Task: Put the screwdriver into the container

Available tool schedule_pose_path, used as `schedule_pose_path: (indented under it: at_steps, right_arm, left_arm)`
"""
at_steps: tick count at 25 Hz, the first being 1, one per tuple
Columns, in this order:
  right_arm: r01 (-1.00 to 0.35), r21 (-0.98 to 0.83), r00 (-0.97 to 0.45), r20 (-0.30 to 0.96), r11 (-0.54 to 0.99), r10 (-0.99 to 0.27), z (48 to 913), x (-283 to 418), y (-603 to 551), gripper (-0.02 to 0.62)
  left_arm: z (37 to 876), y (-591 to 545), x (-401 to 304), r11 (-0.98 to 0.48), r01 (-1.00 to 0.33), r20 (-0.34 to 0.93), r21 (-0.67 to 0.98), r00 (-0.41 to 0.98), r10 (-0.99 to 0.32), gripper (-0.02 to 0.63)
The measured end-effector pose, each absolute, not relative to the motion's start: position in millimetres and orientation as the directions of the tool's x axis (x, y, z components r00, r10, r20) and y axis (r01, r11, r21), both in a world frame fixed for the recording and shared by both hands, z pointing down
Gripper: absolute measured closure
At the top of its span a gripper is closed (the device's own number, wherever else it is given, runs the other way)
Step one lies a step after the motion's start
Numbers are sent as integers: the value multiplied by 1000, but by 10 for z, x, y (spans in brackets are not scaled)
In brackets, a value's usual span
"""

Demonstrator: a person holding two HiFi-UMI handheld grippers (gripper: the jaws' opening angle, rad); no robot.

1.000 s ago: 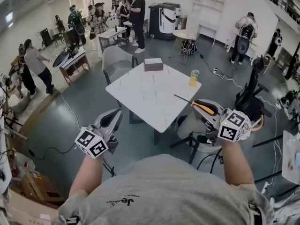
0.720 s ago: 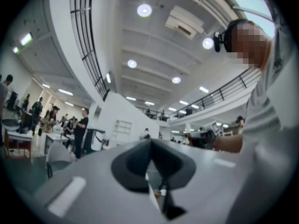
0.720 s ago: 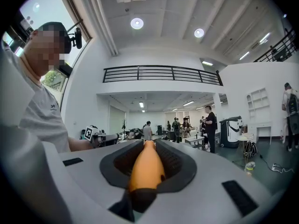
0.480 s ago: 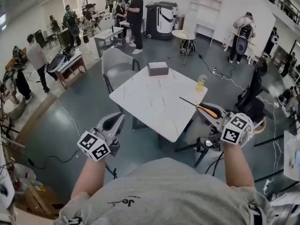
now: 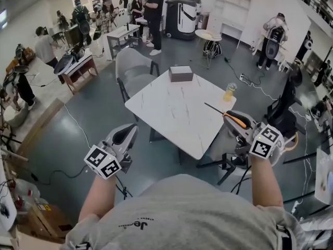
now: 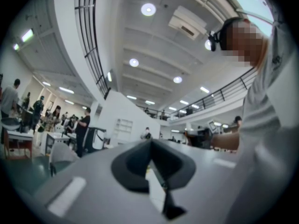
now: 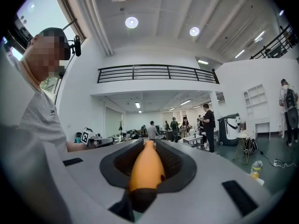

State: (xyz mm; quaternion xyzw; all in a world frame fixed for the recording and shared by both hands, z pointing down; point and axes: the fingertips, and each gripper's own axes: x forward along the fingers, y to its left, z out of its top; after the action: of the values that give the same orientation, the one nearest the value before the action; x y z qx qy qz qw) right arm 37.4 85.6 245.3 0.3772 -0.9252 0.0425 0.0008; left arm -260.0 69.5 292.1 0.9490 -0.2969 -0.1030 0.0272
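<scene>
The screwdriver has an orange handle and a thin dark shaft that points out over the white table. My right gripper is shut on the handle, just off the table's right corner. In the right gripper view the orange handle fills the gap between the jaws of the right gripper. A small brown box container stands at the table's far edge. My left gripper hangs low at the left, off the table, shut with nothing in it. Its jaws meet in the left gripper view.
A yellow drink bottle stands on the table's right corner. A grey chair sits behind the table at the left, and another chair is under my right gripper. Several people and desks fill the far room.
The head view has shifted a little and the table sits slightly further right. The right gripper has drifted right with the screwdriver. The left gripper has hardly moved.
</scene>
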Motion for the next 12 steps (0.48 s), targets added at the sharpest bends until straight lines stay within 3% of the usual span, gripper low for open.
schedule_pose_path:
  at_steps: [12]
  right_arm:
    - [-653,-130,-754,7,747,-657,2623,716,222,514]
  left_arm:
    - [3013,361,-2336,-790,-604,-115,103,782,-613,601]
